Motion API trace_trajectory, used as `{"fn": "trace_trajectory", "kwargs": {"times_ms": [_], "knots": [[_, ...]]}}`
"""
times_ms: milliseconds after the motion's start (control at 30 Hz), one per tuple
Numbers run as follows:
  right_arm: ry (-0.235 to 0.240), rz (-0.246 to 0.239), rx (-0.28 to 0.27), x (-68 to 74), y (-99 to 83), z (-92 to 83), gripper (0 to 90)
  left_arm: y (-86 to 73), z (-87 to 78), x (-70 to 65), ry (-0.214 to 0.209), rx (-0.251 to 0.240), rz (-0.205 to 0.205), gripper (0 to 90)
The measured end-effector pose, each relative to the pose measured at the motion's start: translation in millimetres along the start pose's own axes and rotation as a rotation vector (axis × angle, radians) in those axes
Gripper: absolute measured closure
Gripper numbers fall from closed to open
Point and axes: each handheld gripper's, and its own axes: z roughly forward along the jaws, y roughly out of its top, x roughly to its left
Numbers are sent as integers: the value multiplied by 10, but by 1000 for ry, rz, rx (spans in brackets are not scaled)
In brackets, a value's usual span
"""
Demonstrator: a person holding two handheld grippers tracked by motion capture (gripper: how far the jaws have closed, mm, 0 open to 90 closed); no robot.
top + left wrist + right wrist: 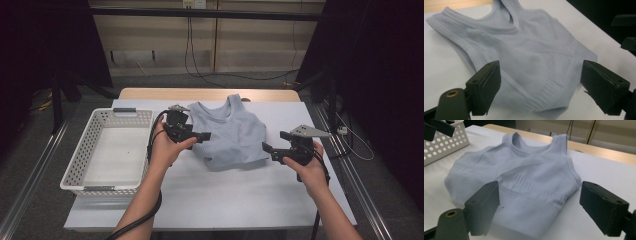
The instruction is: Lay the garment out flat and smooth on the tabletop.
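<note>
**Both claws open at the folded top**

A pale blue-grey sleeveless top (pixel 230 132) lies on the white-covered bench (pixel 240 200), a little behind its middle, folded over on itself with the neckline and straps toward the far edge. A strip of bare wood shows along the bench's far side.

The left claw (pixel 200 136) sits at the top's left edge in the high view, held in the person's left hand (pixel 165 147), its jaws pointing right across the cloth. In the left gripper view (pixel 540 82) the two black jaws stand wide apart with the lower part of the top lying between and beyond them; the pads press on nothing, and whether they touch the cloth cannot be told.

The right claw (pixel 272 149) is just beside the top's right edge, held in the right hand (pixel 307 167), jaws pointing left toward the cloth. In the right gripper view (pixel 539 206) its jaws are likewise spread wide, with the ribbed hem of the top between them and nothing gripped.

A white perforated basket (pixel 80 155) stands on the bench's left part, near the left hand and apart from the top. Its corner also shows at the upper left of the right gripper view (pixel 446 142).
</note>
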Motion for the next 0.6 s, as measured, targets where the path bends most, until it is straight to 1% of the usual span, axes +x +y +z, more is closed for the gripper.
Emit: {"fn": "trace_trajectory", "kwargs": {"times_ms": [33,67,133,167,200,267,300,333,367,400,467,600], "knots": [[-3,1,6,1,-80,-8,155,-37,11,-10,-3,6,2,173],[-3,1,6,1,-80,-8,155,-76,24,-16,-8,8,3,173],[-1,2,11,4,-157,-8,144,-153,52,-21,-6,21,7,172],[0,5,13,13,-229,-3,145,-228,75,-21,-8,25,8,170],[0,5,13,13,-229,-3,145,-228,75,-21,-8,25,8,170],[-11,-5,14,34,-300,0,148,-301,92,-30,-7,26,5,168],[-11,-7,14,56,-373,14,145,-368,105,-40,-14,41,7,167],[-9,-10,27,61,-401,26,145,-398,114,-47,-14,46,8,165],[-14,-19,38,63,-417,37,142,-398,114,-47,-14,46,8,163],[-17,-27,44,60,-427,39,137,-444,121,-47,-8,47,21,163],[-16,-11,38,55,-439,36,134,-450,115,-35,-4,65,21,162],[-36,-27,42,77,-466,32,130,-477,98,-37,-6,52,23,158]]}}
